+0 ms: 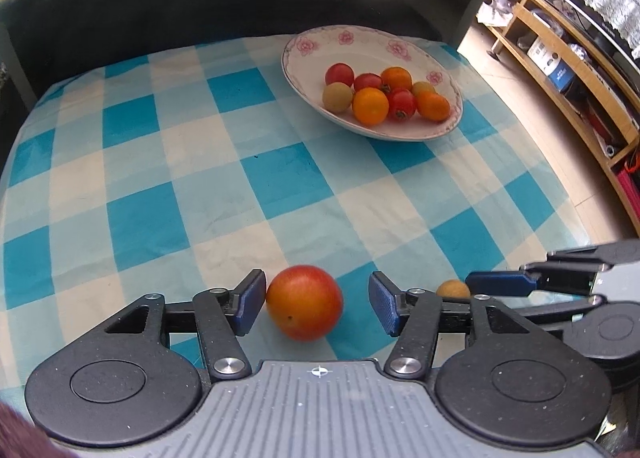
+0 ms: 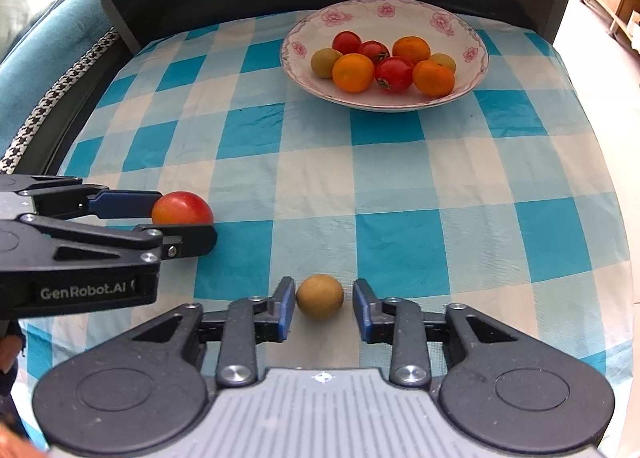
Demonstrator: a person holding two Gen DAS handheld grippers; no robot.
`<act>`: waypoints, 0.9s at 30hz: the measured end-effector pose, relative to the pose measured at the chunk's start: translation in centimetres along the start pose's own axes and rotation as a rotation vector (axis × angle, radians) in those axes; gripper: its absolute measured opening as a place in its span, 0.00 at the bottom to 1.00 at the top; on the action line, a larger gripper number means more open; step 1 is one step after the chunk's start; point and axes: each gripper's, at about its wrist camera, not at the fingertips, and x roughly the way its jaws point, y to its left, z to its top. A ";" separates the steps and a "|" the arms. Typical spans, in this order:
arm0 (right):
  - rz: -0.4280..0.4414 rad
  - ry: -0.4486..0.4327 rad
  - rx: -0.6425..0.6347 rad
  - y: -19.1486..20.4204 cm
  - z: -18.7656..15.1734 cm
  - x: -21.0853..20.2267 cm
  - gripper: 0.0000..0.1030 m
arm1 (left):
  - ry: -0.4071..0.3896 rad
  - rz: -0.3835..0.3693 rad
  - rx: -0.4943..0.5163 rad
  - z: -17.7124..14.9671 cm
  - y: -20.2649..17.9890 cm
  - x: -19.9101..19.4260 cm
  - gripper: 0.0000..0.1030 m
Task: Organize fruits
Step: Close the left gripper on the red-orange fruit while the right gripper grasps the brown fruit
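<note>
We find the left gripper (image 1: 318, 304) spread wide around a smooth round tomato (image 1: 304, 302); the right gripper (image 2: 322, 304) likewise parted, flanking a rough brown longan (image 2: 320, 296).

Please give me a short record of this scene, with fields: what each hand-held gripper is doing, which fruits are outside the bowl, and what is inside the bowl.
left hand-held gripper: open, jaws on either side of the red-orange tomato lying on the cloth
right hand-held gripper: open, jaws on either side of the small brown fruit lying on the cloth
fruits outside bowl: those two only
bowl: white, pink flower rim, far side of the table
bowl contents: eight small round fruits; three red, three orange, two greenish-brown
surface: blue and white checked tablecloth
</note>
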 end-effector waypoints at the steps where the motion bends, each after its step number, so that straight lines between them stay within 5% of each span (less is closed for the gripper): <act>1: 0.005 0.004 0.006 -0.1 0.0 0.1 0.36 | 0.000 0.001 -0.004 0.0 0.1 0.0 0.63; 27: 0.044 -0.013 0.028 -0.3 0.3 -0.2 0.39 | 0.006 0.003 -0.041 -0.5 1.1 -0.5 0.68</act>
